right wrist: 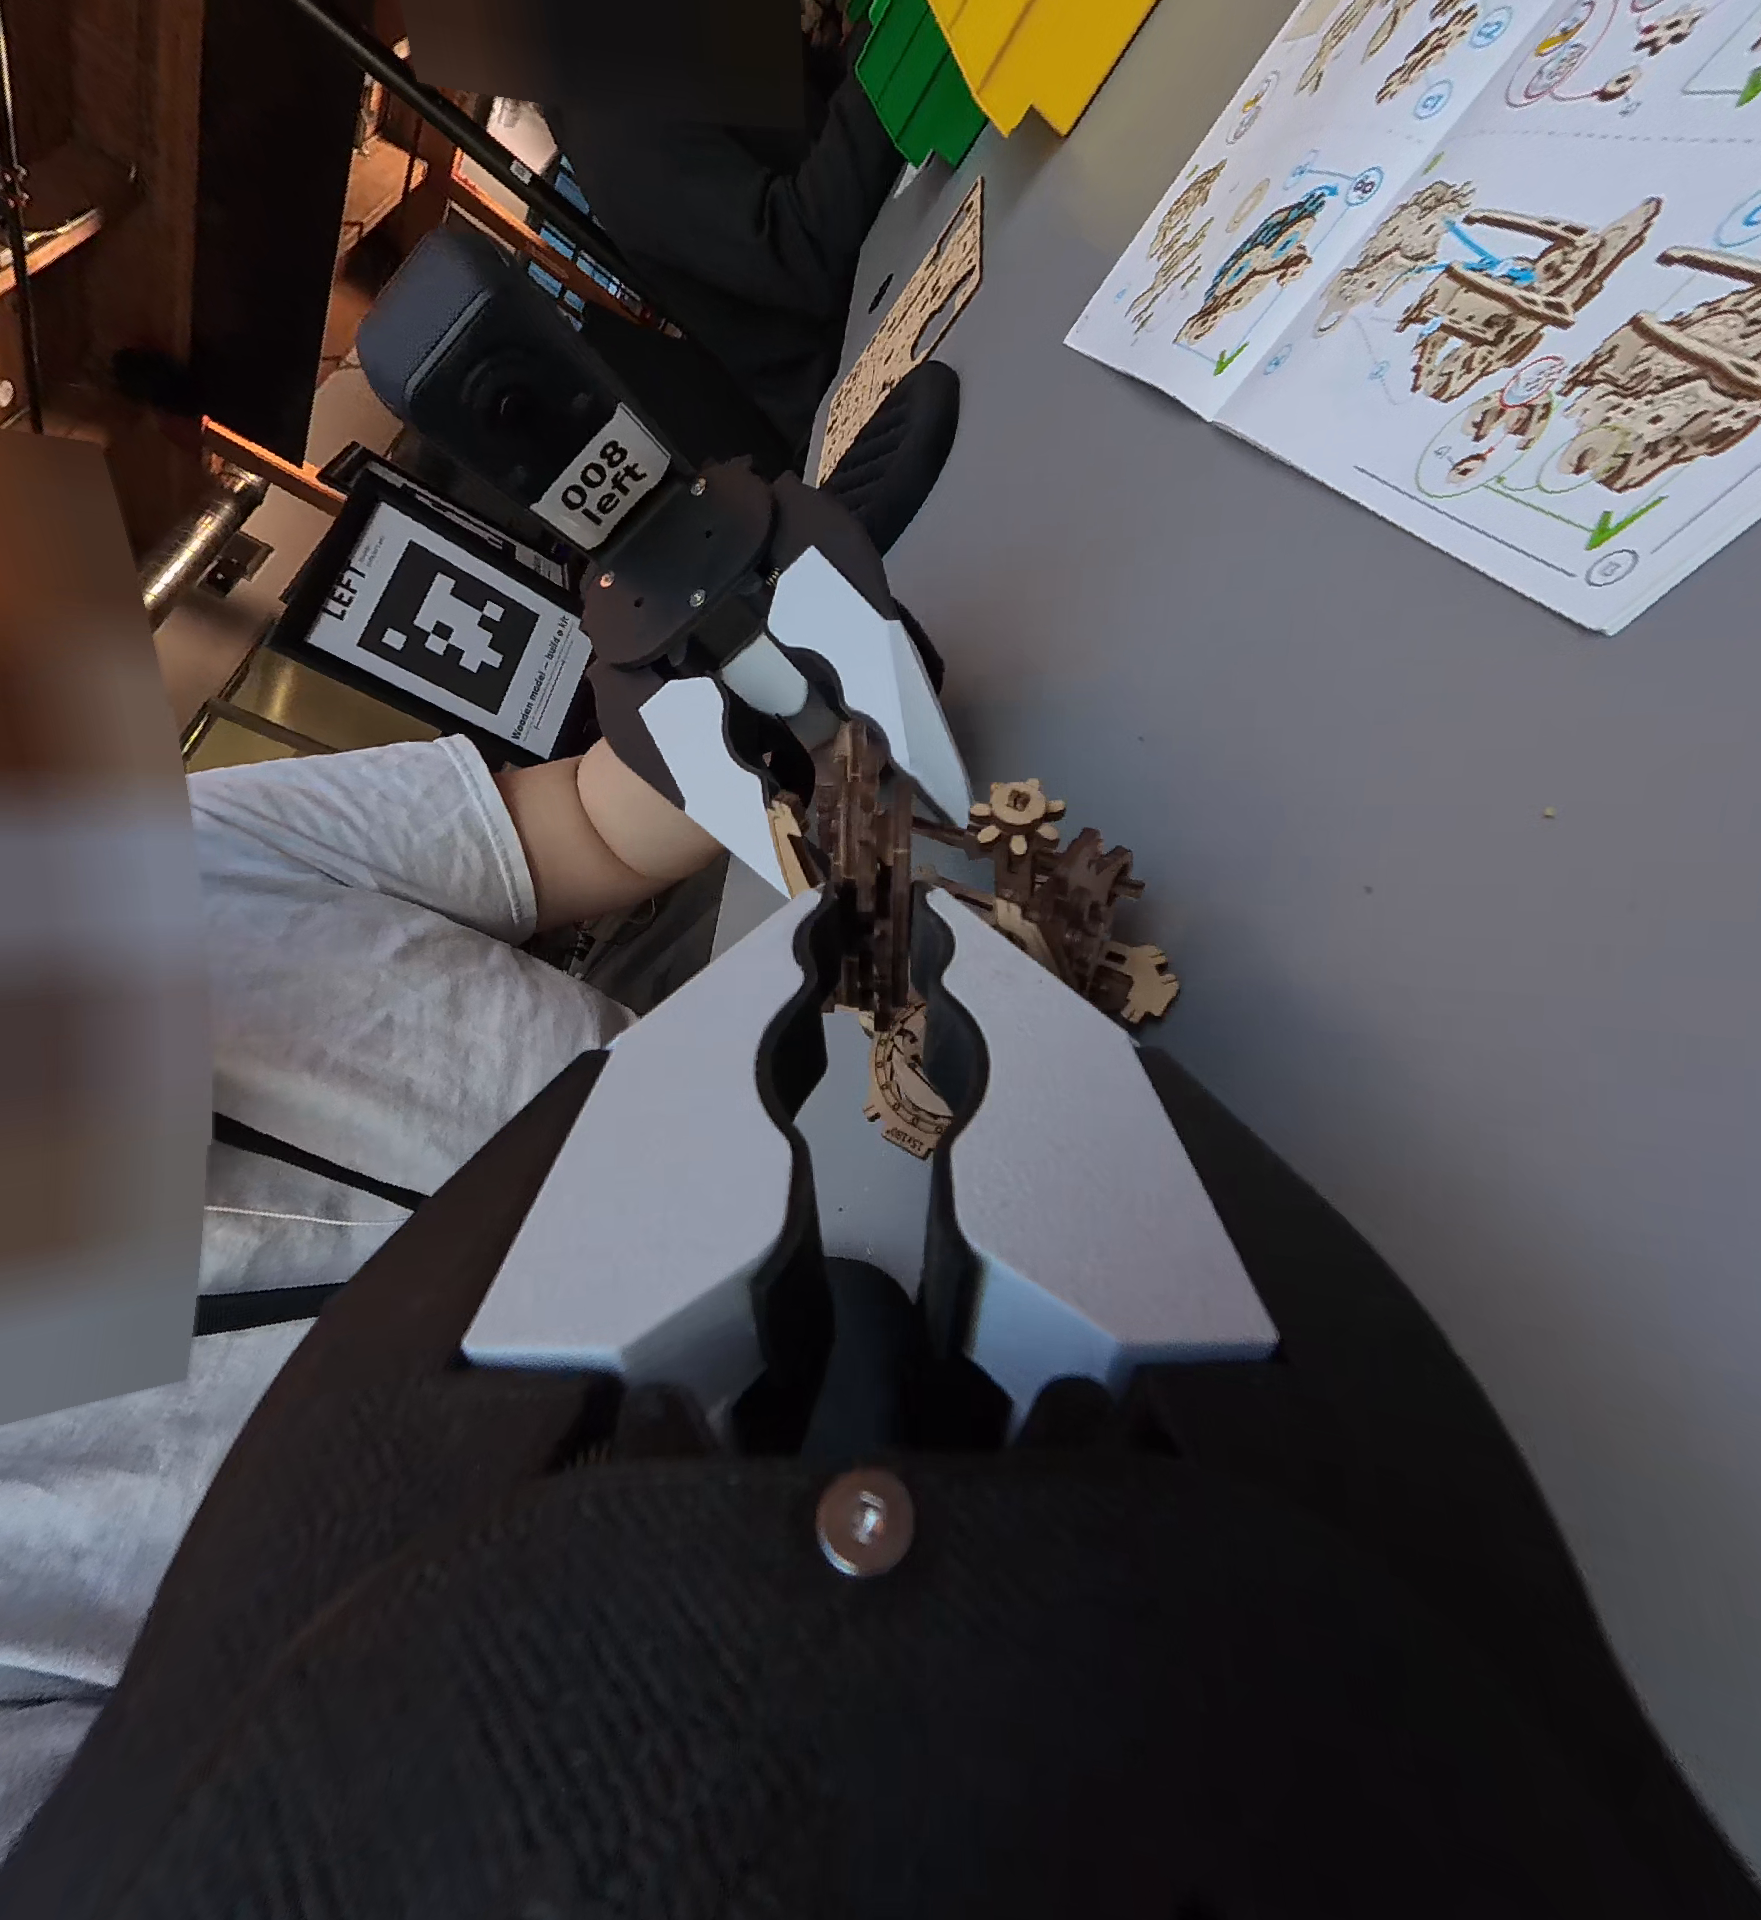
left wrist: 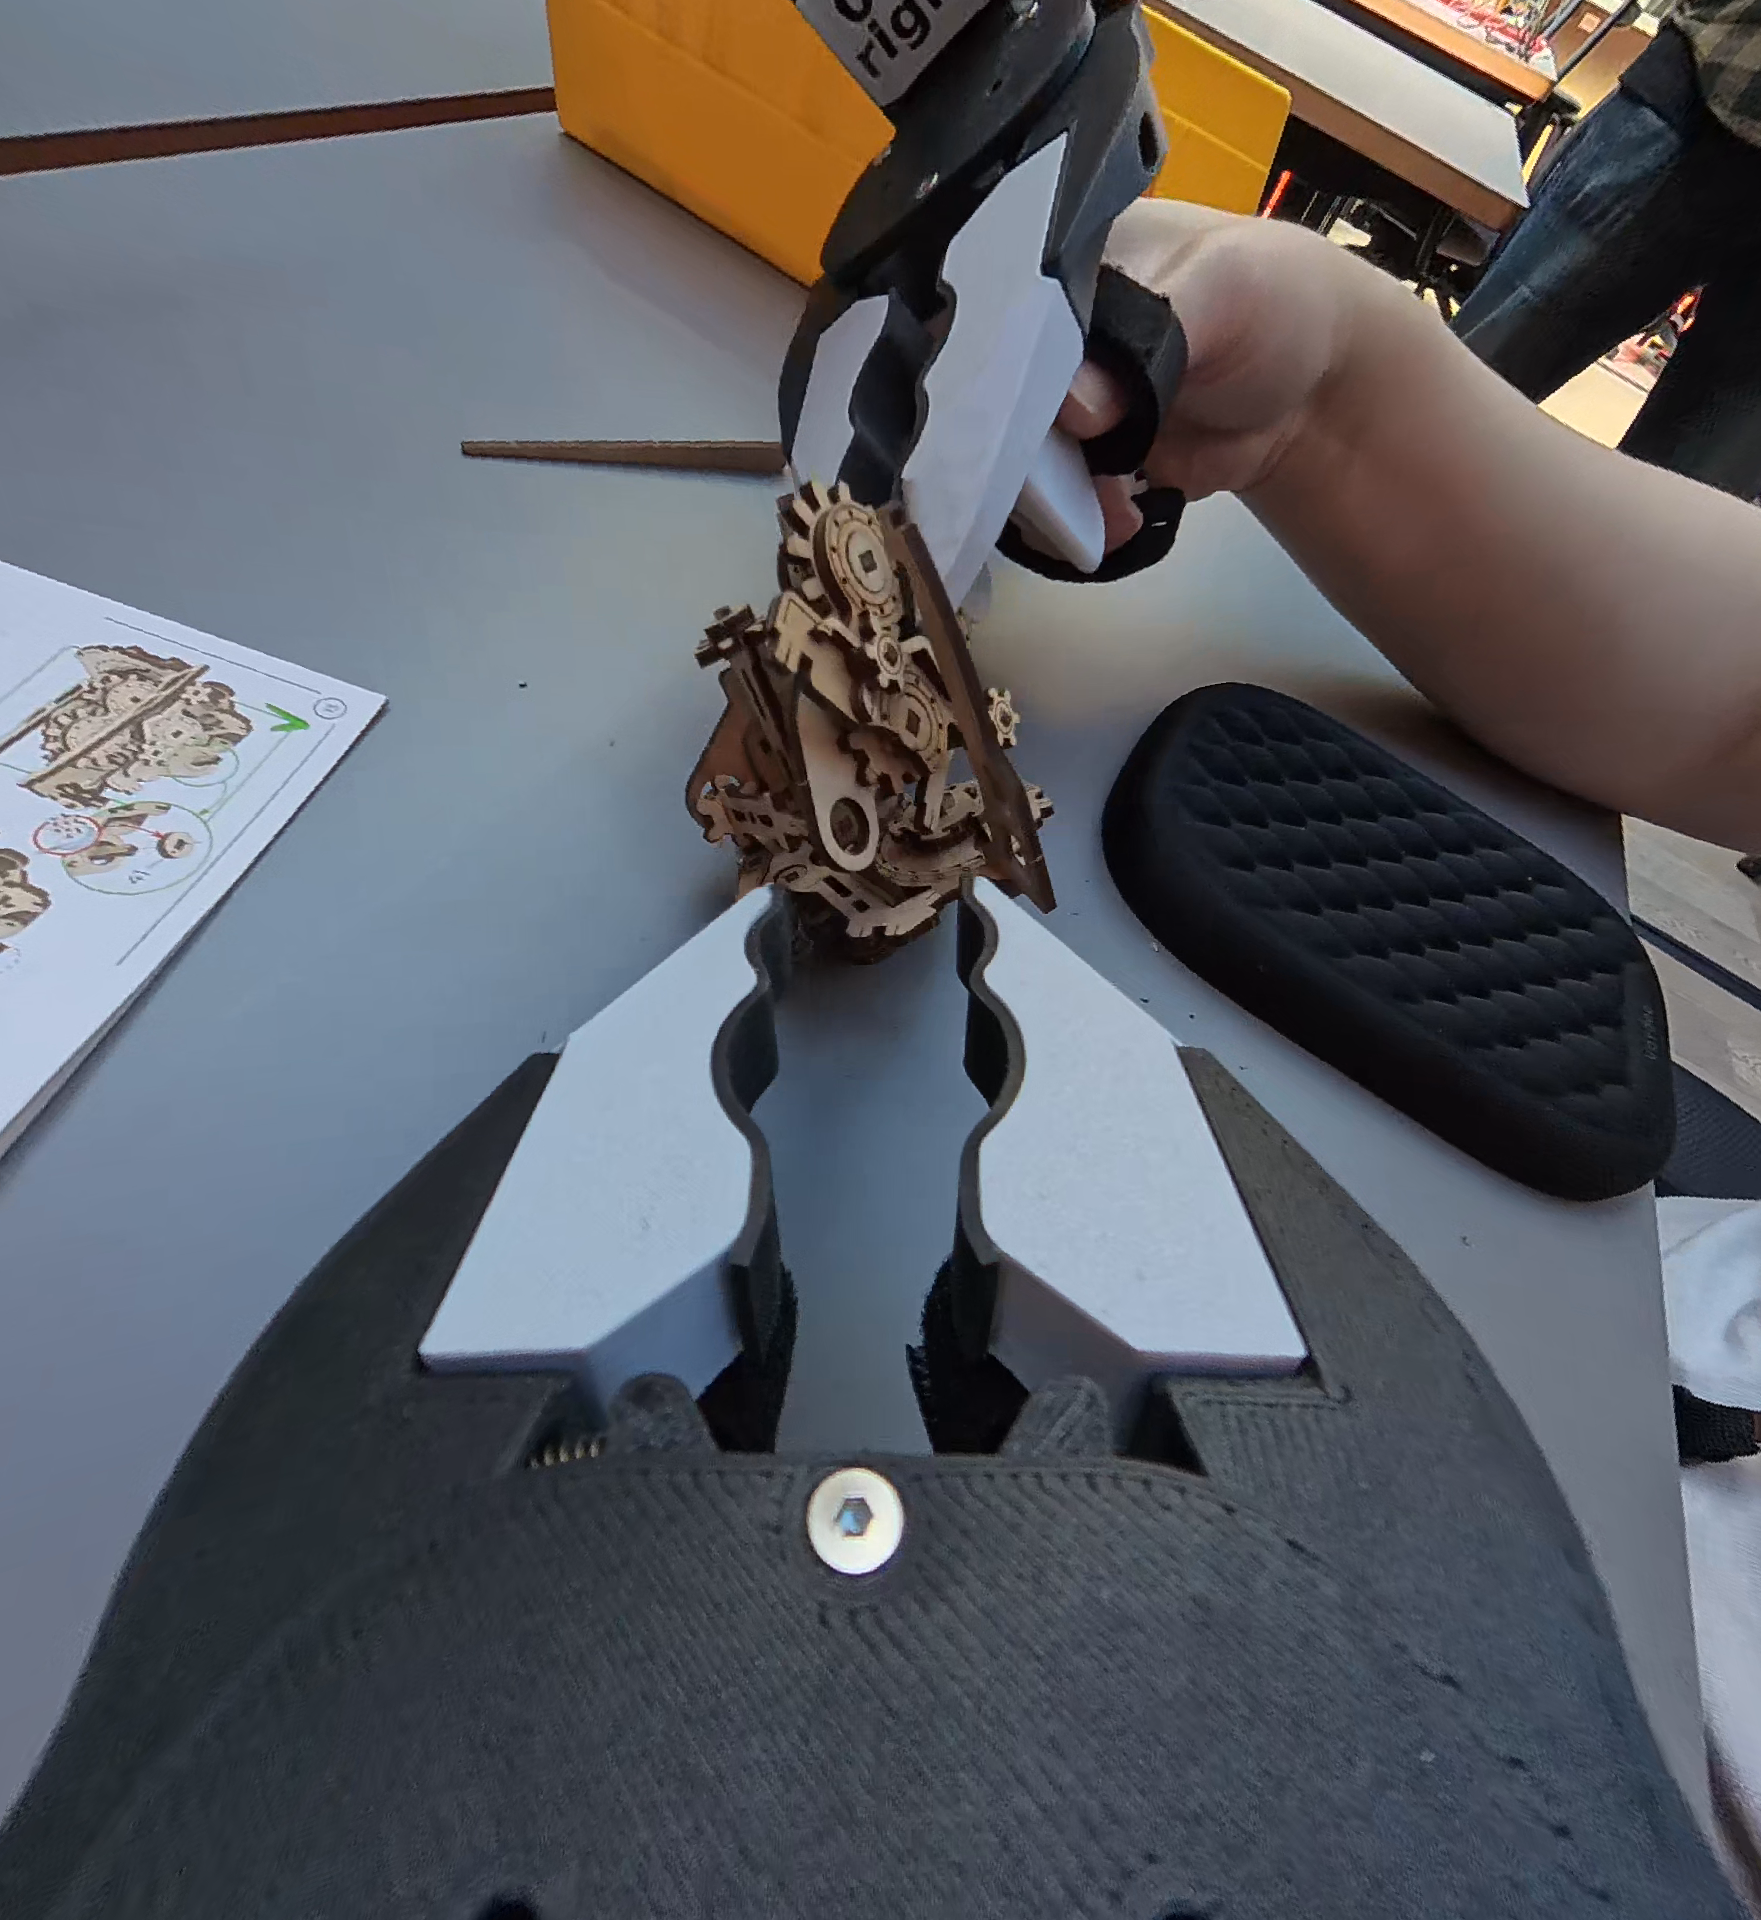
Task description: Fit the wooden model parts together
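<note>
Both grippers, left gripper (left wrist: 865,914) and right gripper (right wrist: 871,914), pinch your wooden gear model (left wrist: 855,727) (held above the table (left wrist: 336,416)); uneven twisting could snap its thin plates.

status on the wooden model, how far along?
Done: a dense gear assembly already holds together as one piece. In hand: the left claw grips its lower end and the right claw its upper end, above the grey table. Left: a loose wooden stick lies unused, and the instruction booklet lies open.
</note>
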Available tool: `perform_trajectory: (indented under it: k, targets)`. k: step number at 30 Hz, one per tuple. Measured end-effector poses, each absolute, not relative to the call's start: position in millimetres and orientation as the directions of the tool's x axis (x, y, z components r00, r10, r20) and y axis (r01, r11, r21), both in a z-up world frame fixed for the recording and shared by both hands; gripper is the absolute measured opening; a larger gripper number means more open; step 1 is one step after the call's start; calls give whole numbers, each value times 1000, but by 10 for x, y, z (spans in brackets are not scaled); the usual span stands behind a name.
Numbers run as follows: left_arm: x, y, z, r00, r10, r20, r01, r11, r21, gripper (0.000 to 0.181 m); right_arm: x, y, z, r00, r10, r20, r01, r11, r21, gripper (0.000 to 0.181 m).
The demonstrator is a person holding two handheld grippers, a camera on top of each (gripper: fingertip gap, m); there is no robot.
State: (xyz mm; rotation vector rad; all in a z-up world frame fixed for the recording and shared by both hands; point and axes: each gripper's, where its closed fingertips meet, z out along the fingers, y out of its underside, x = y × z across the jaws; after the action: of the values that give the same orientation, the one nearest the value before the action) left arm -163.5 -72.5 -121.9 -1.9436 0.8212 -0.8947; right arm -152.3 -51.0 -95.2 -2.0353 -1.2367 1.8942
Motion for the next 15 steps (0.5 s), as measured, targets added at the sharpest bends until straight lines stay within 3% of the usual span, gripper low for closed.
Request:
perform_trajectory:
  k: [15]
  targets:
    - [-1581, -604, -1128, 507, -828, 239, -192, -379, -906, 26, -1465, -462, -1024, 6, 638, -770, 441, -693, -570, 11]
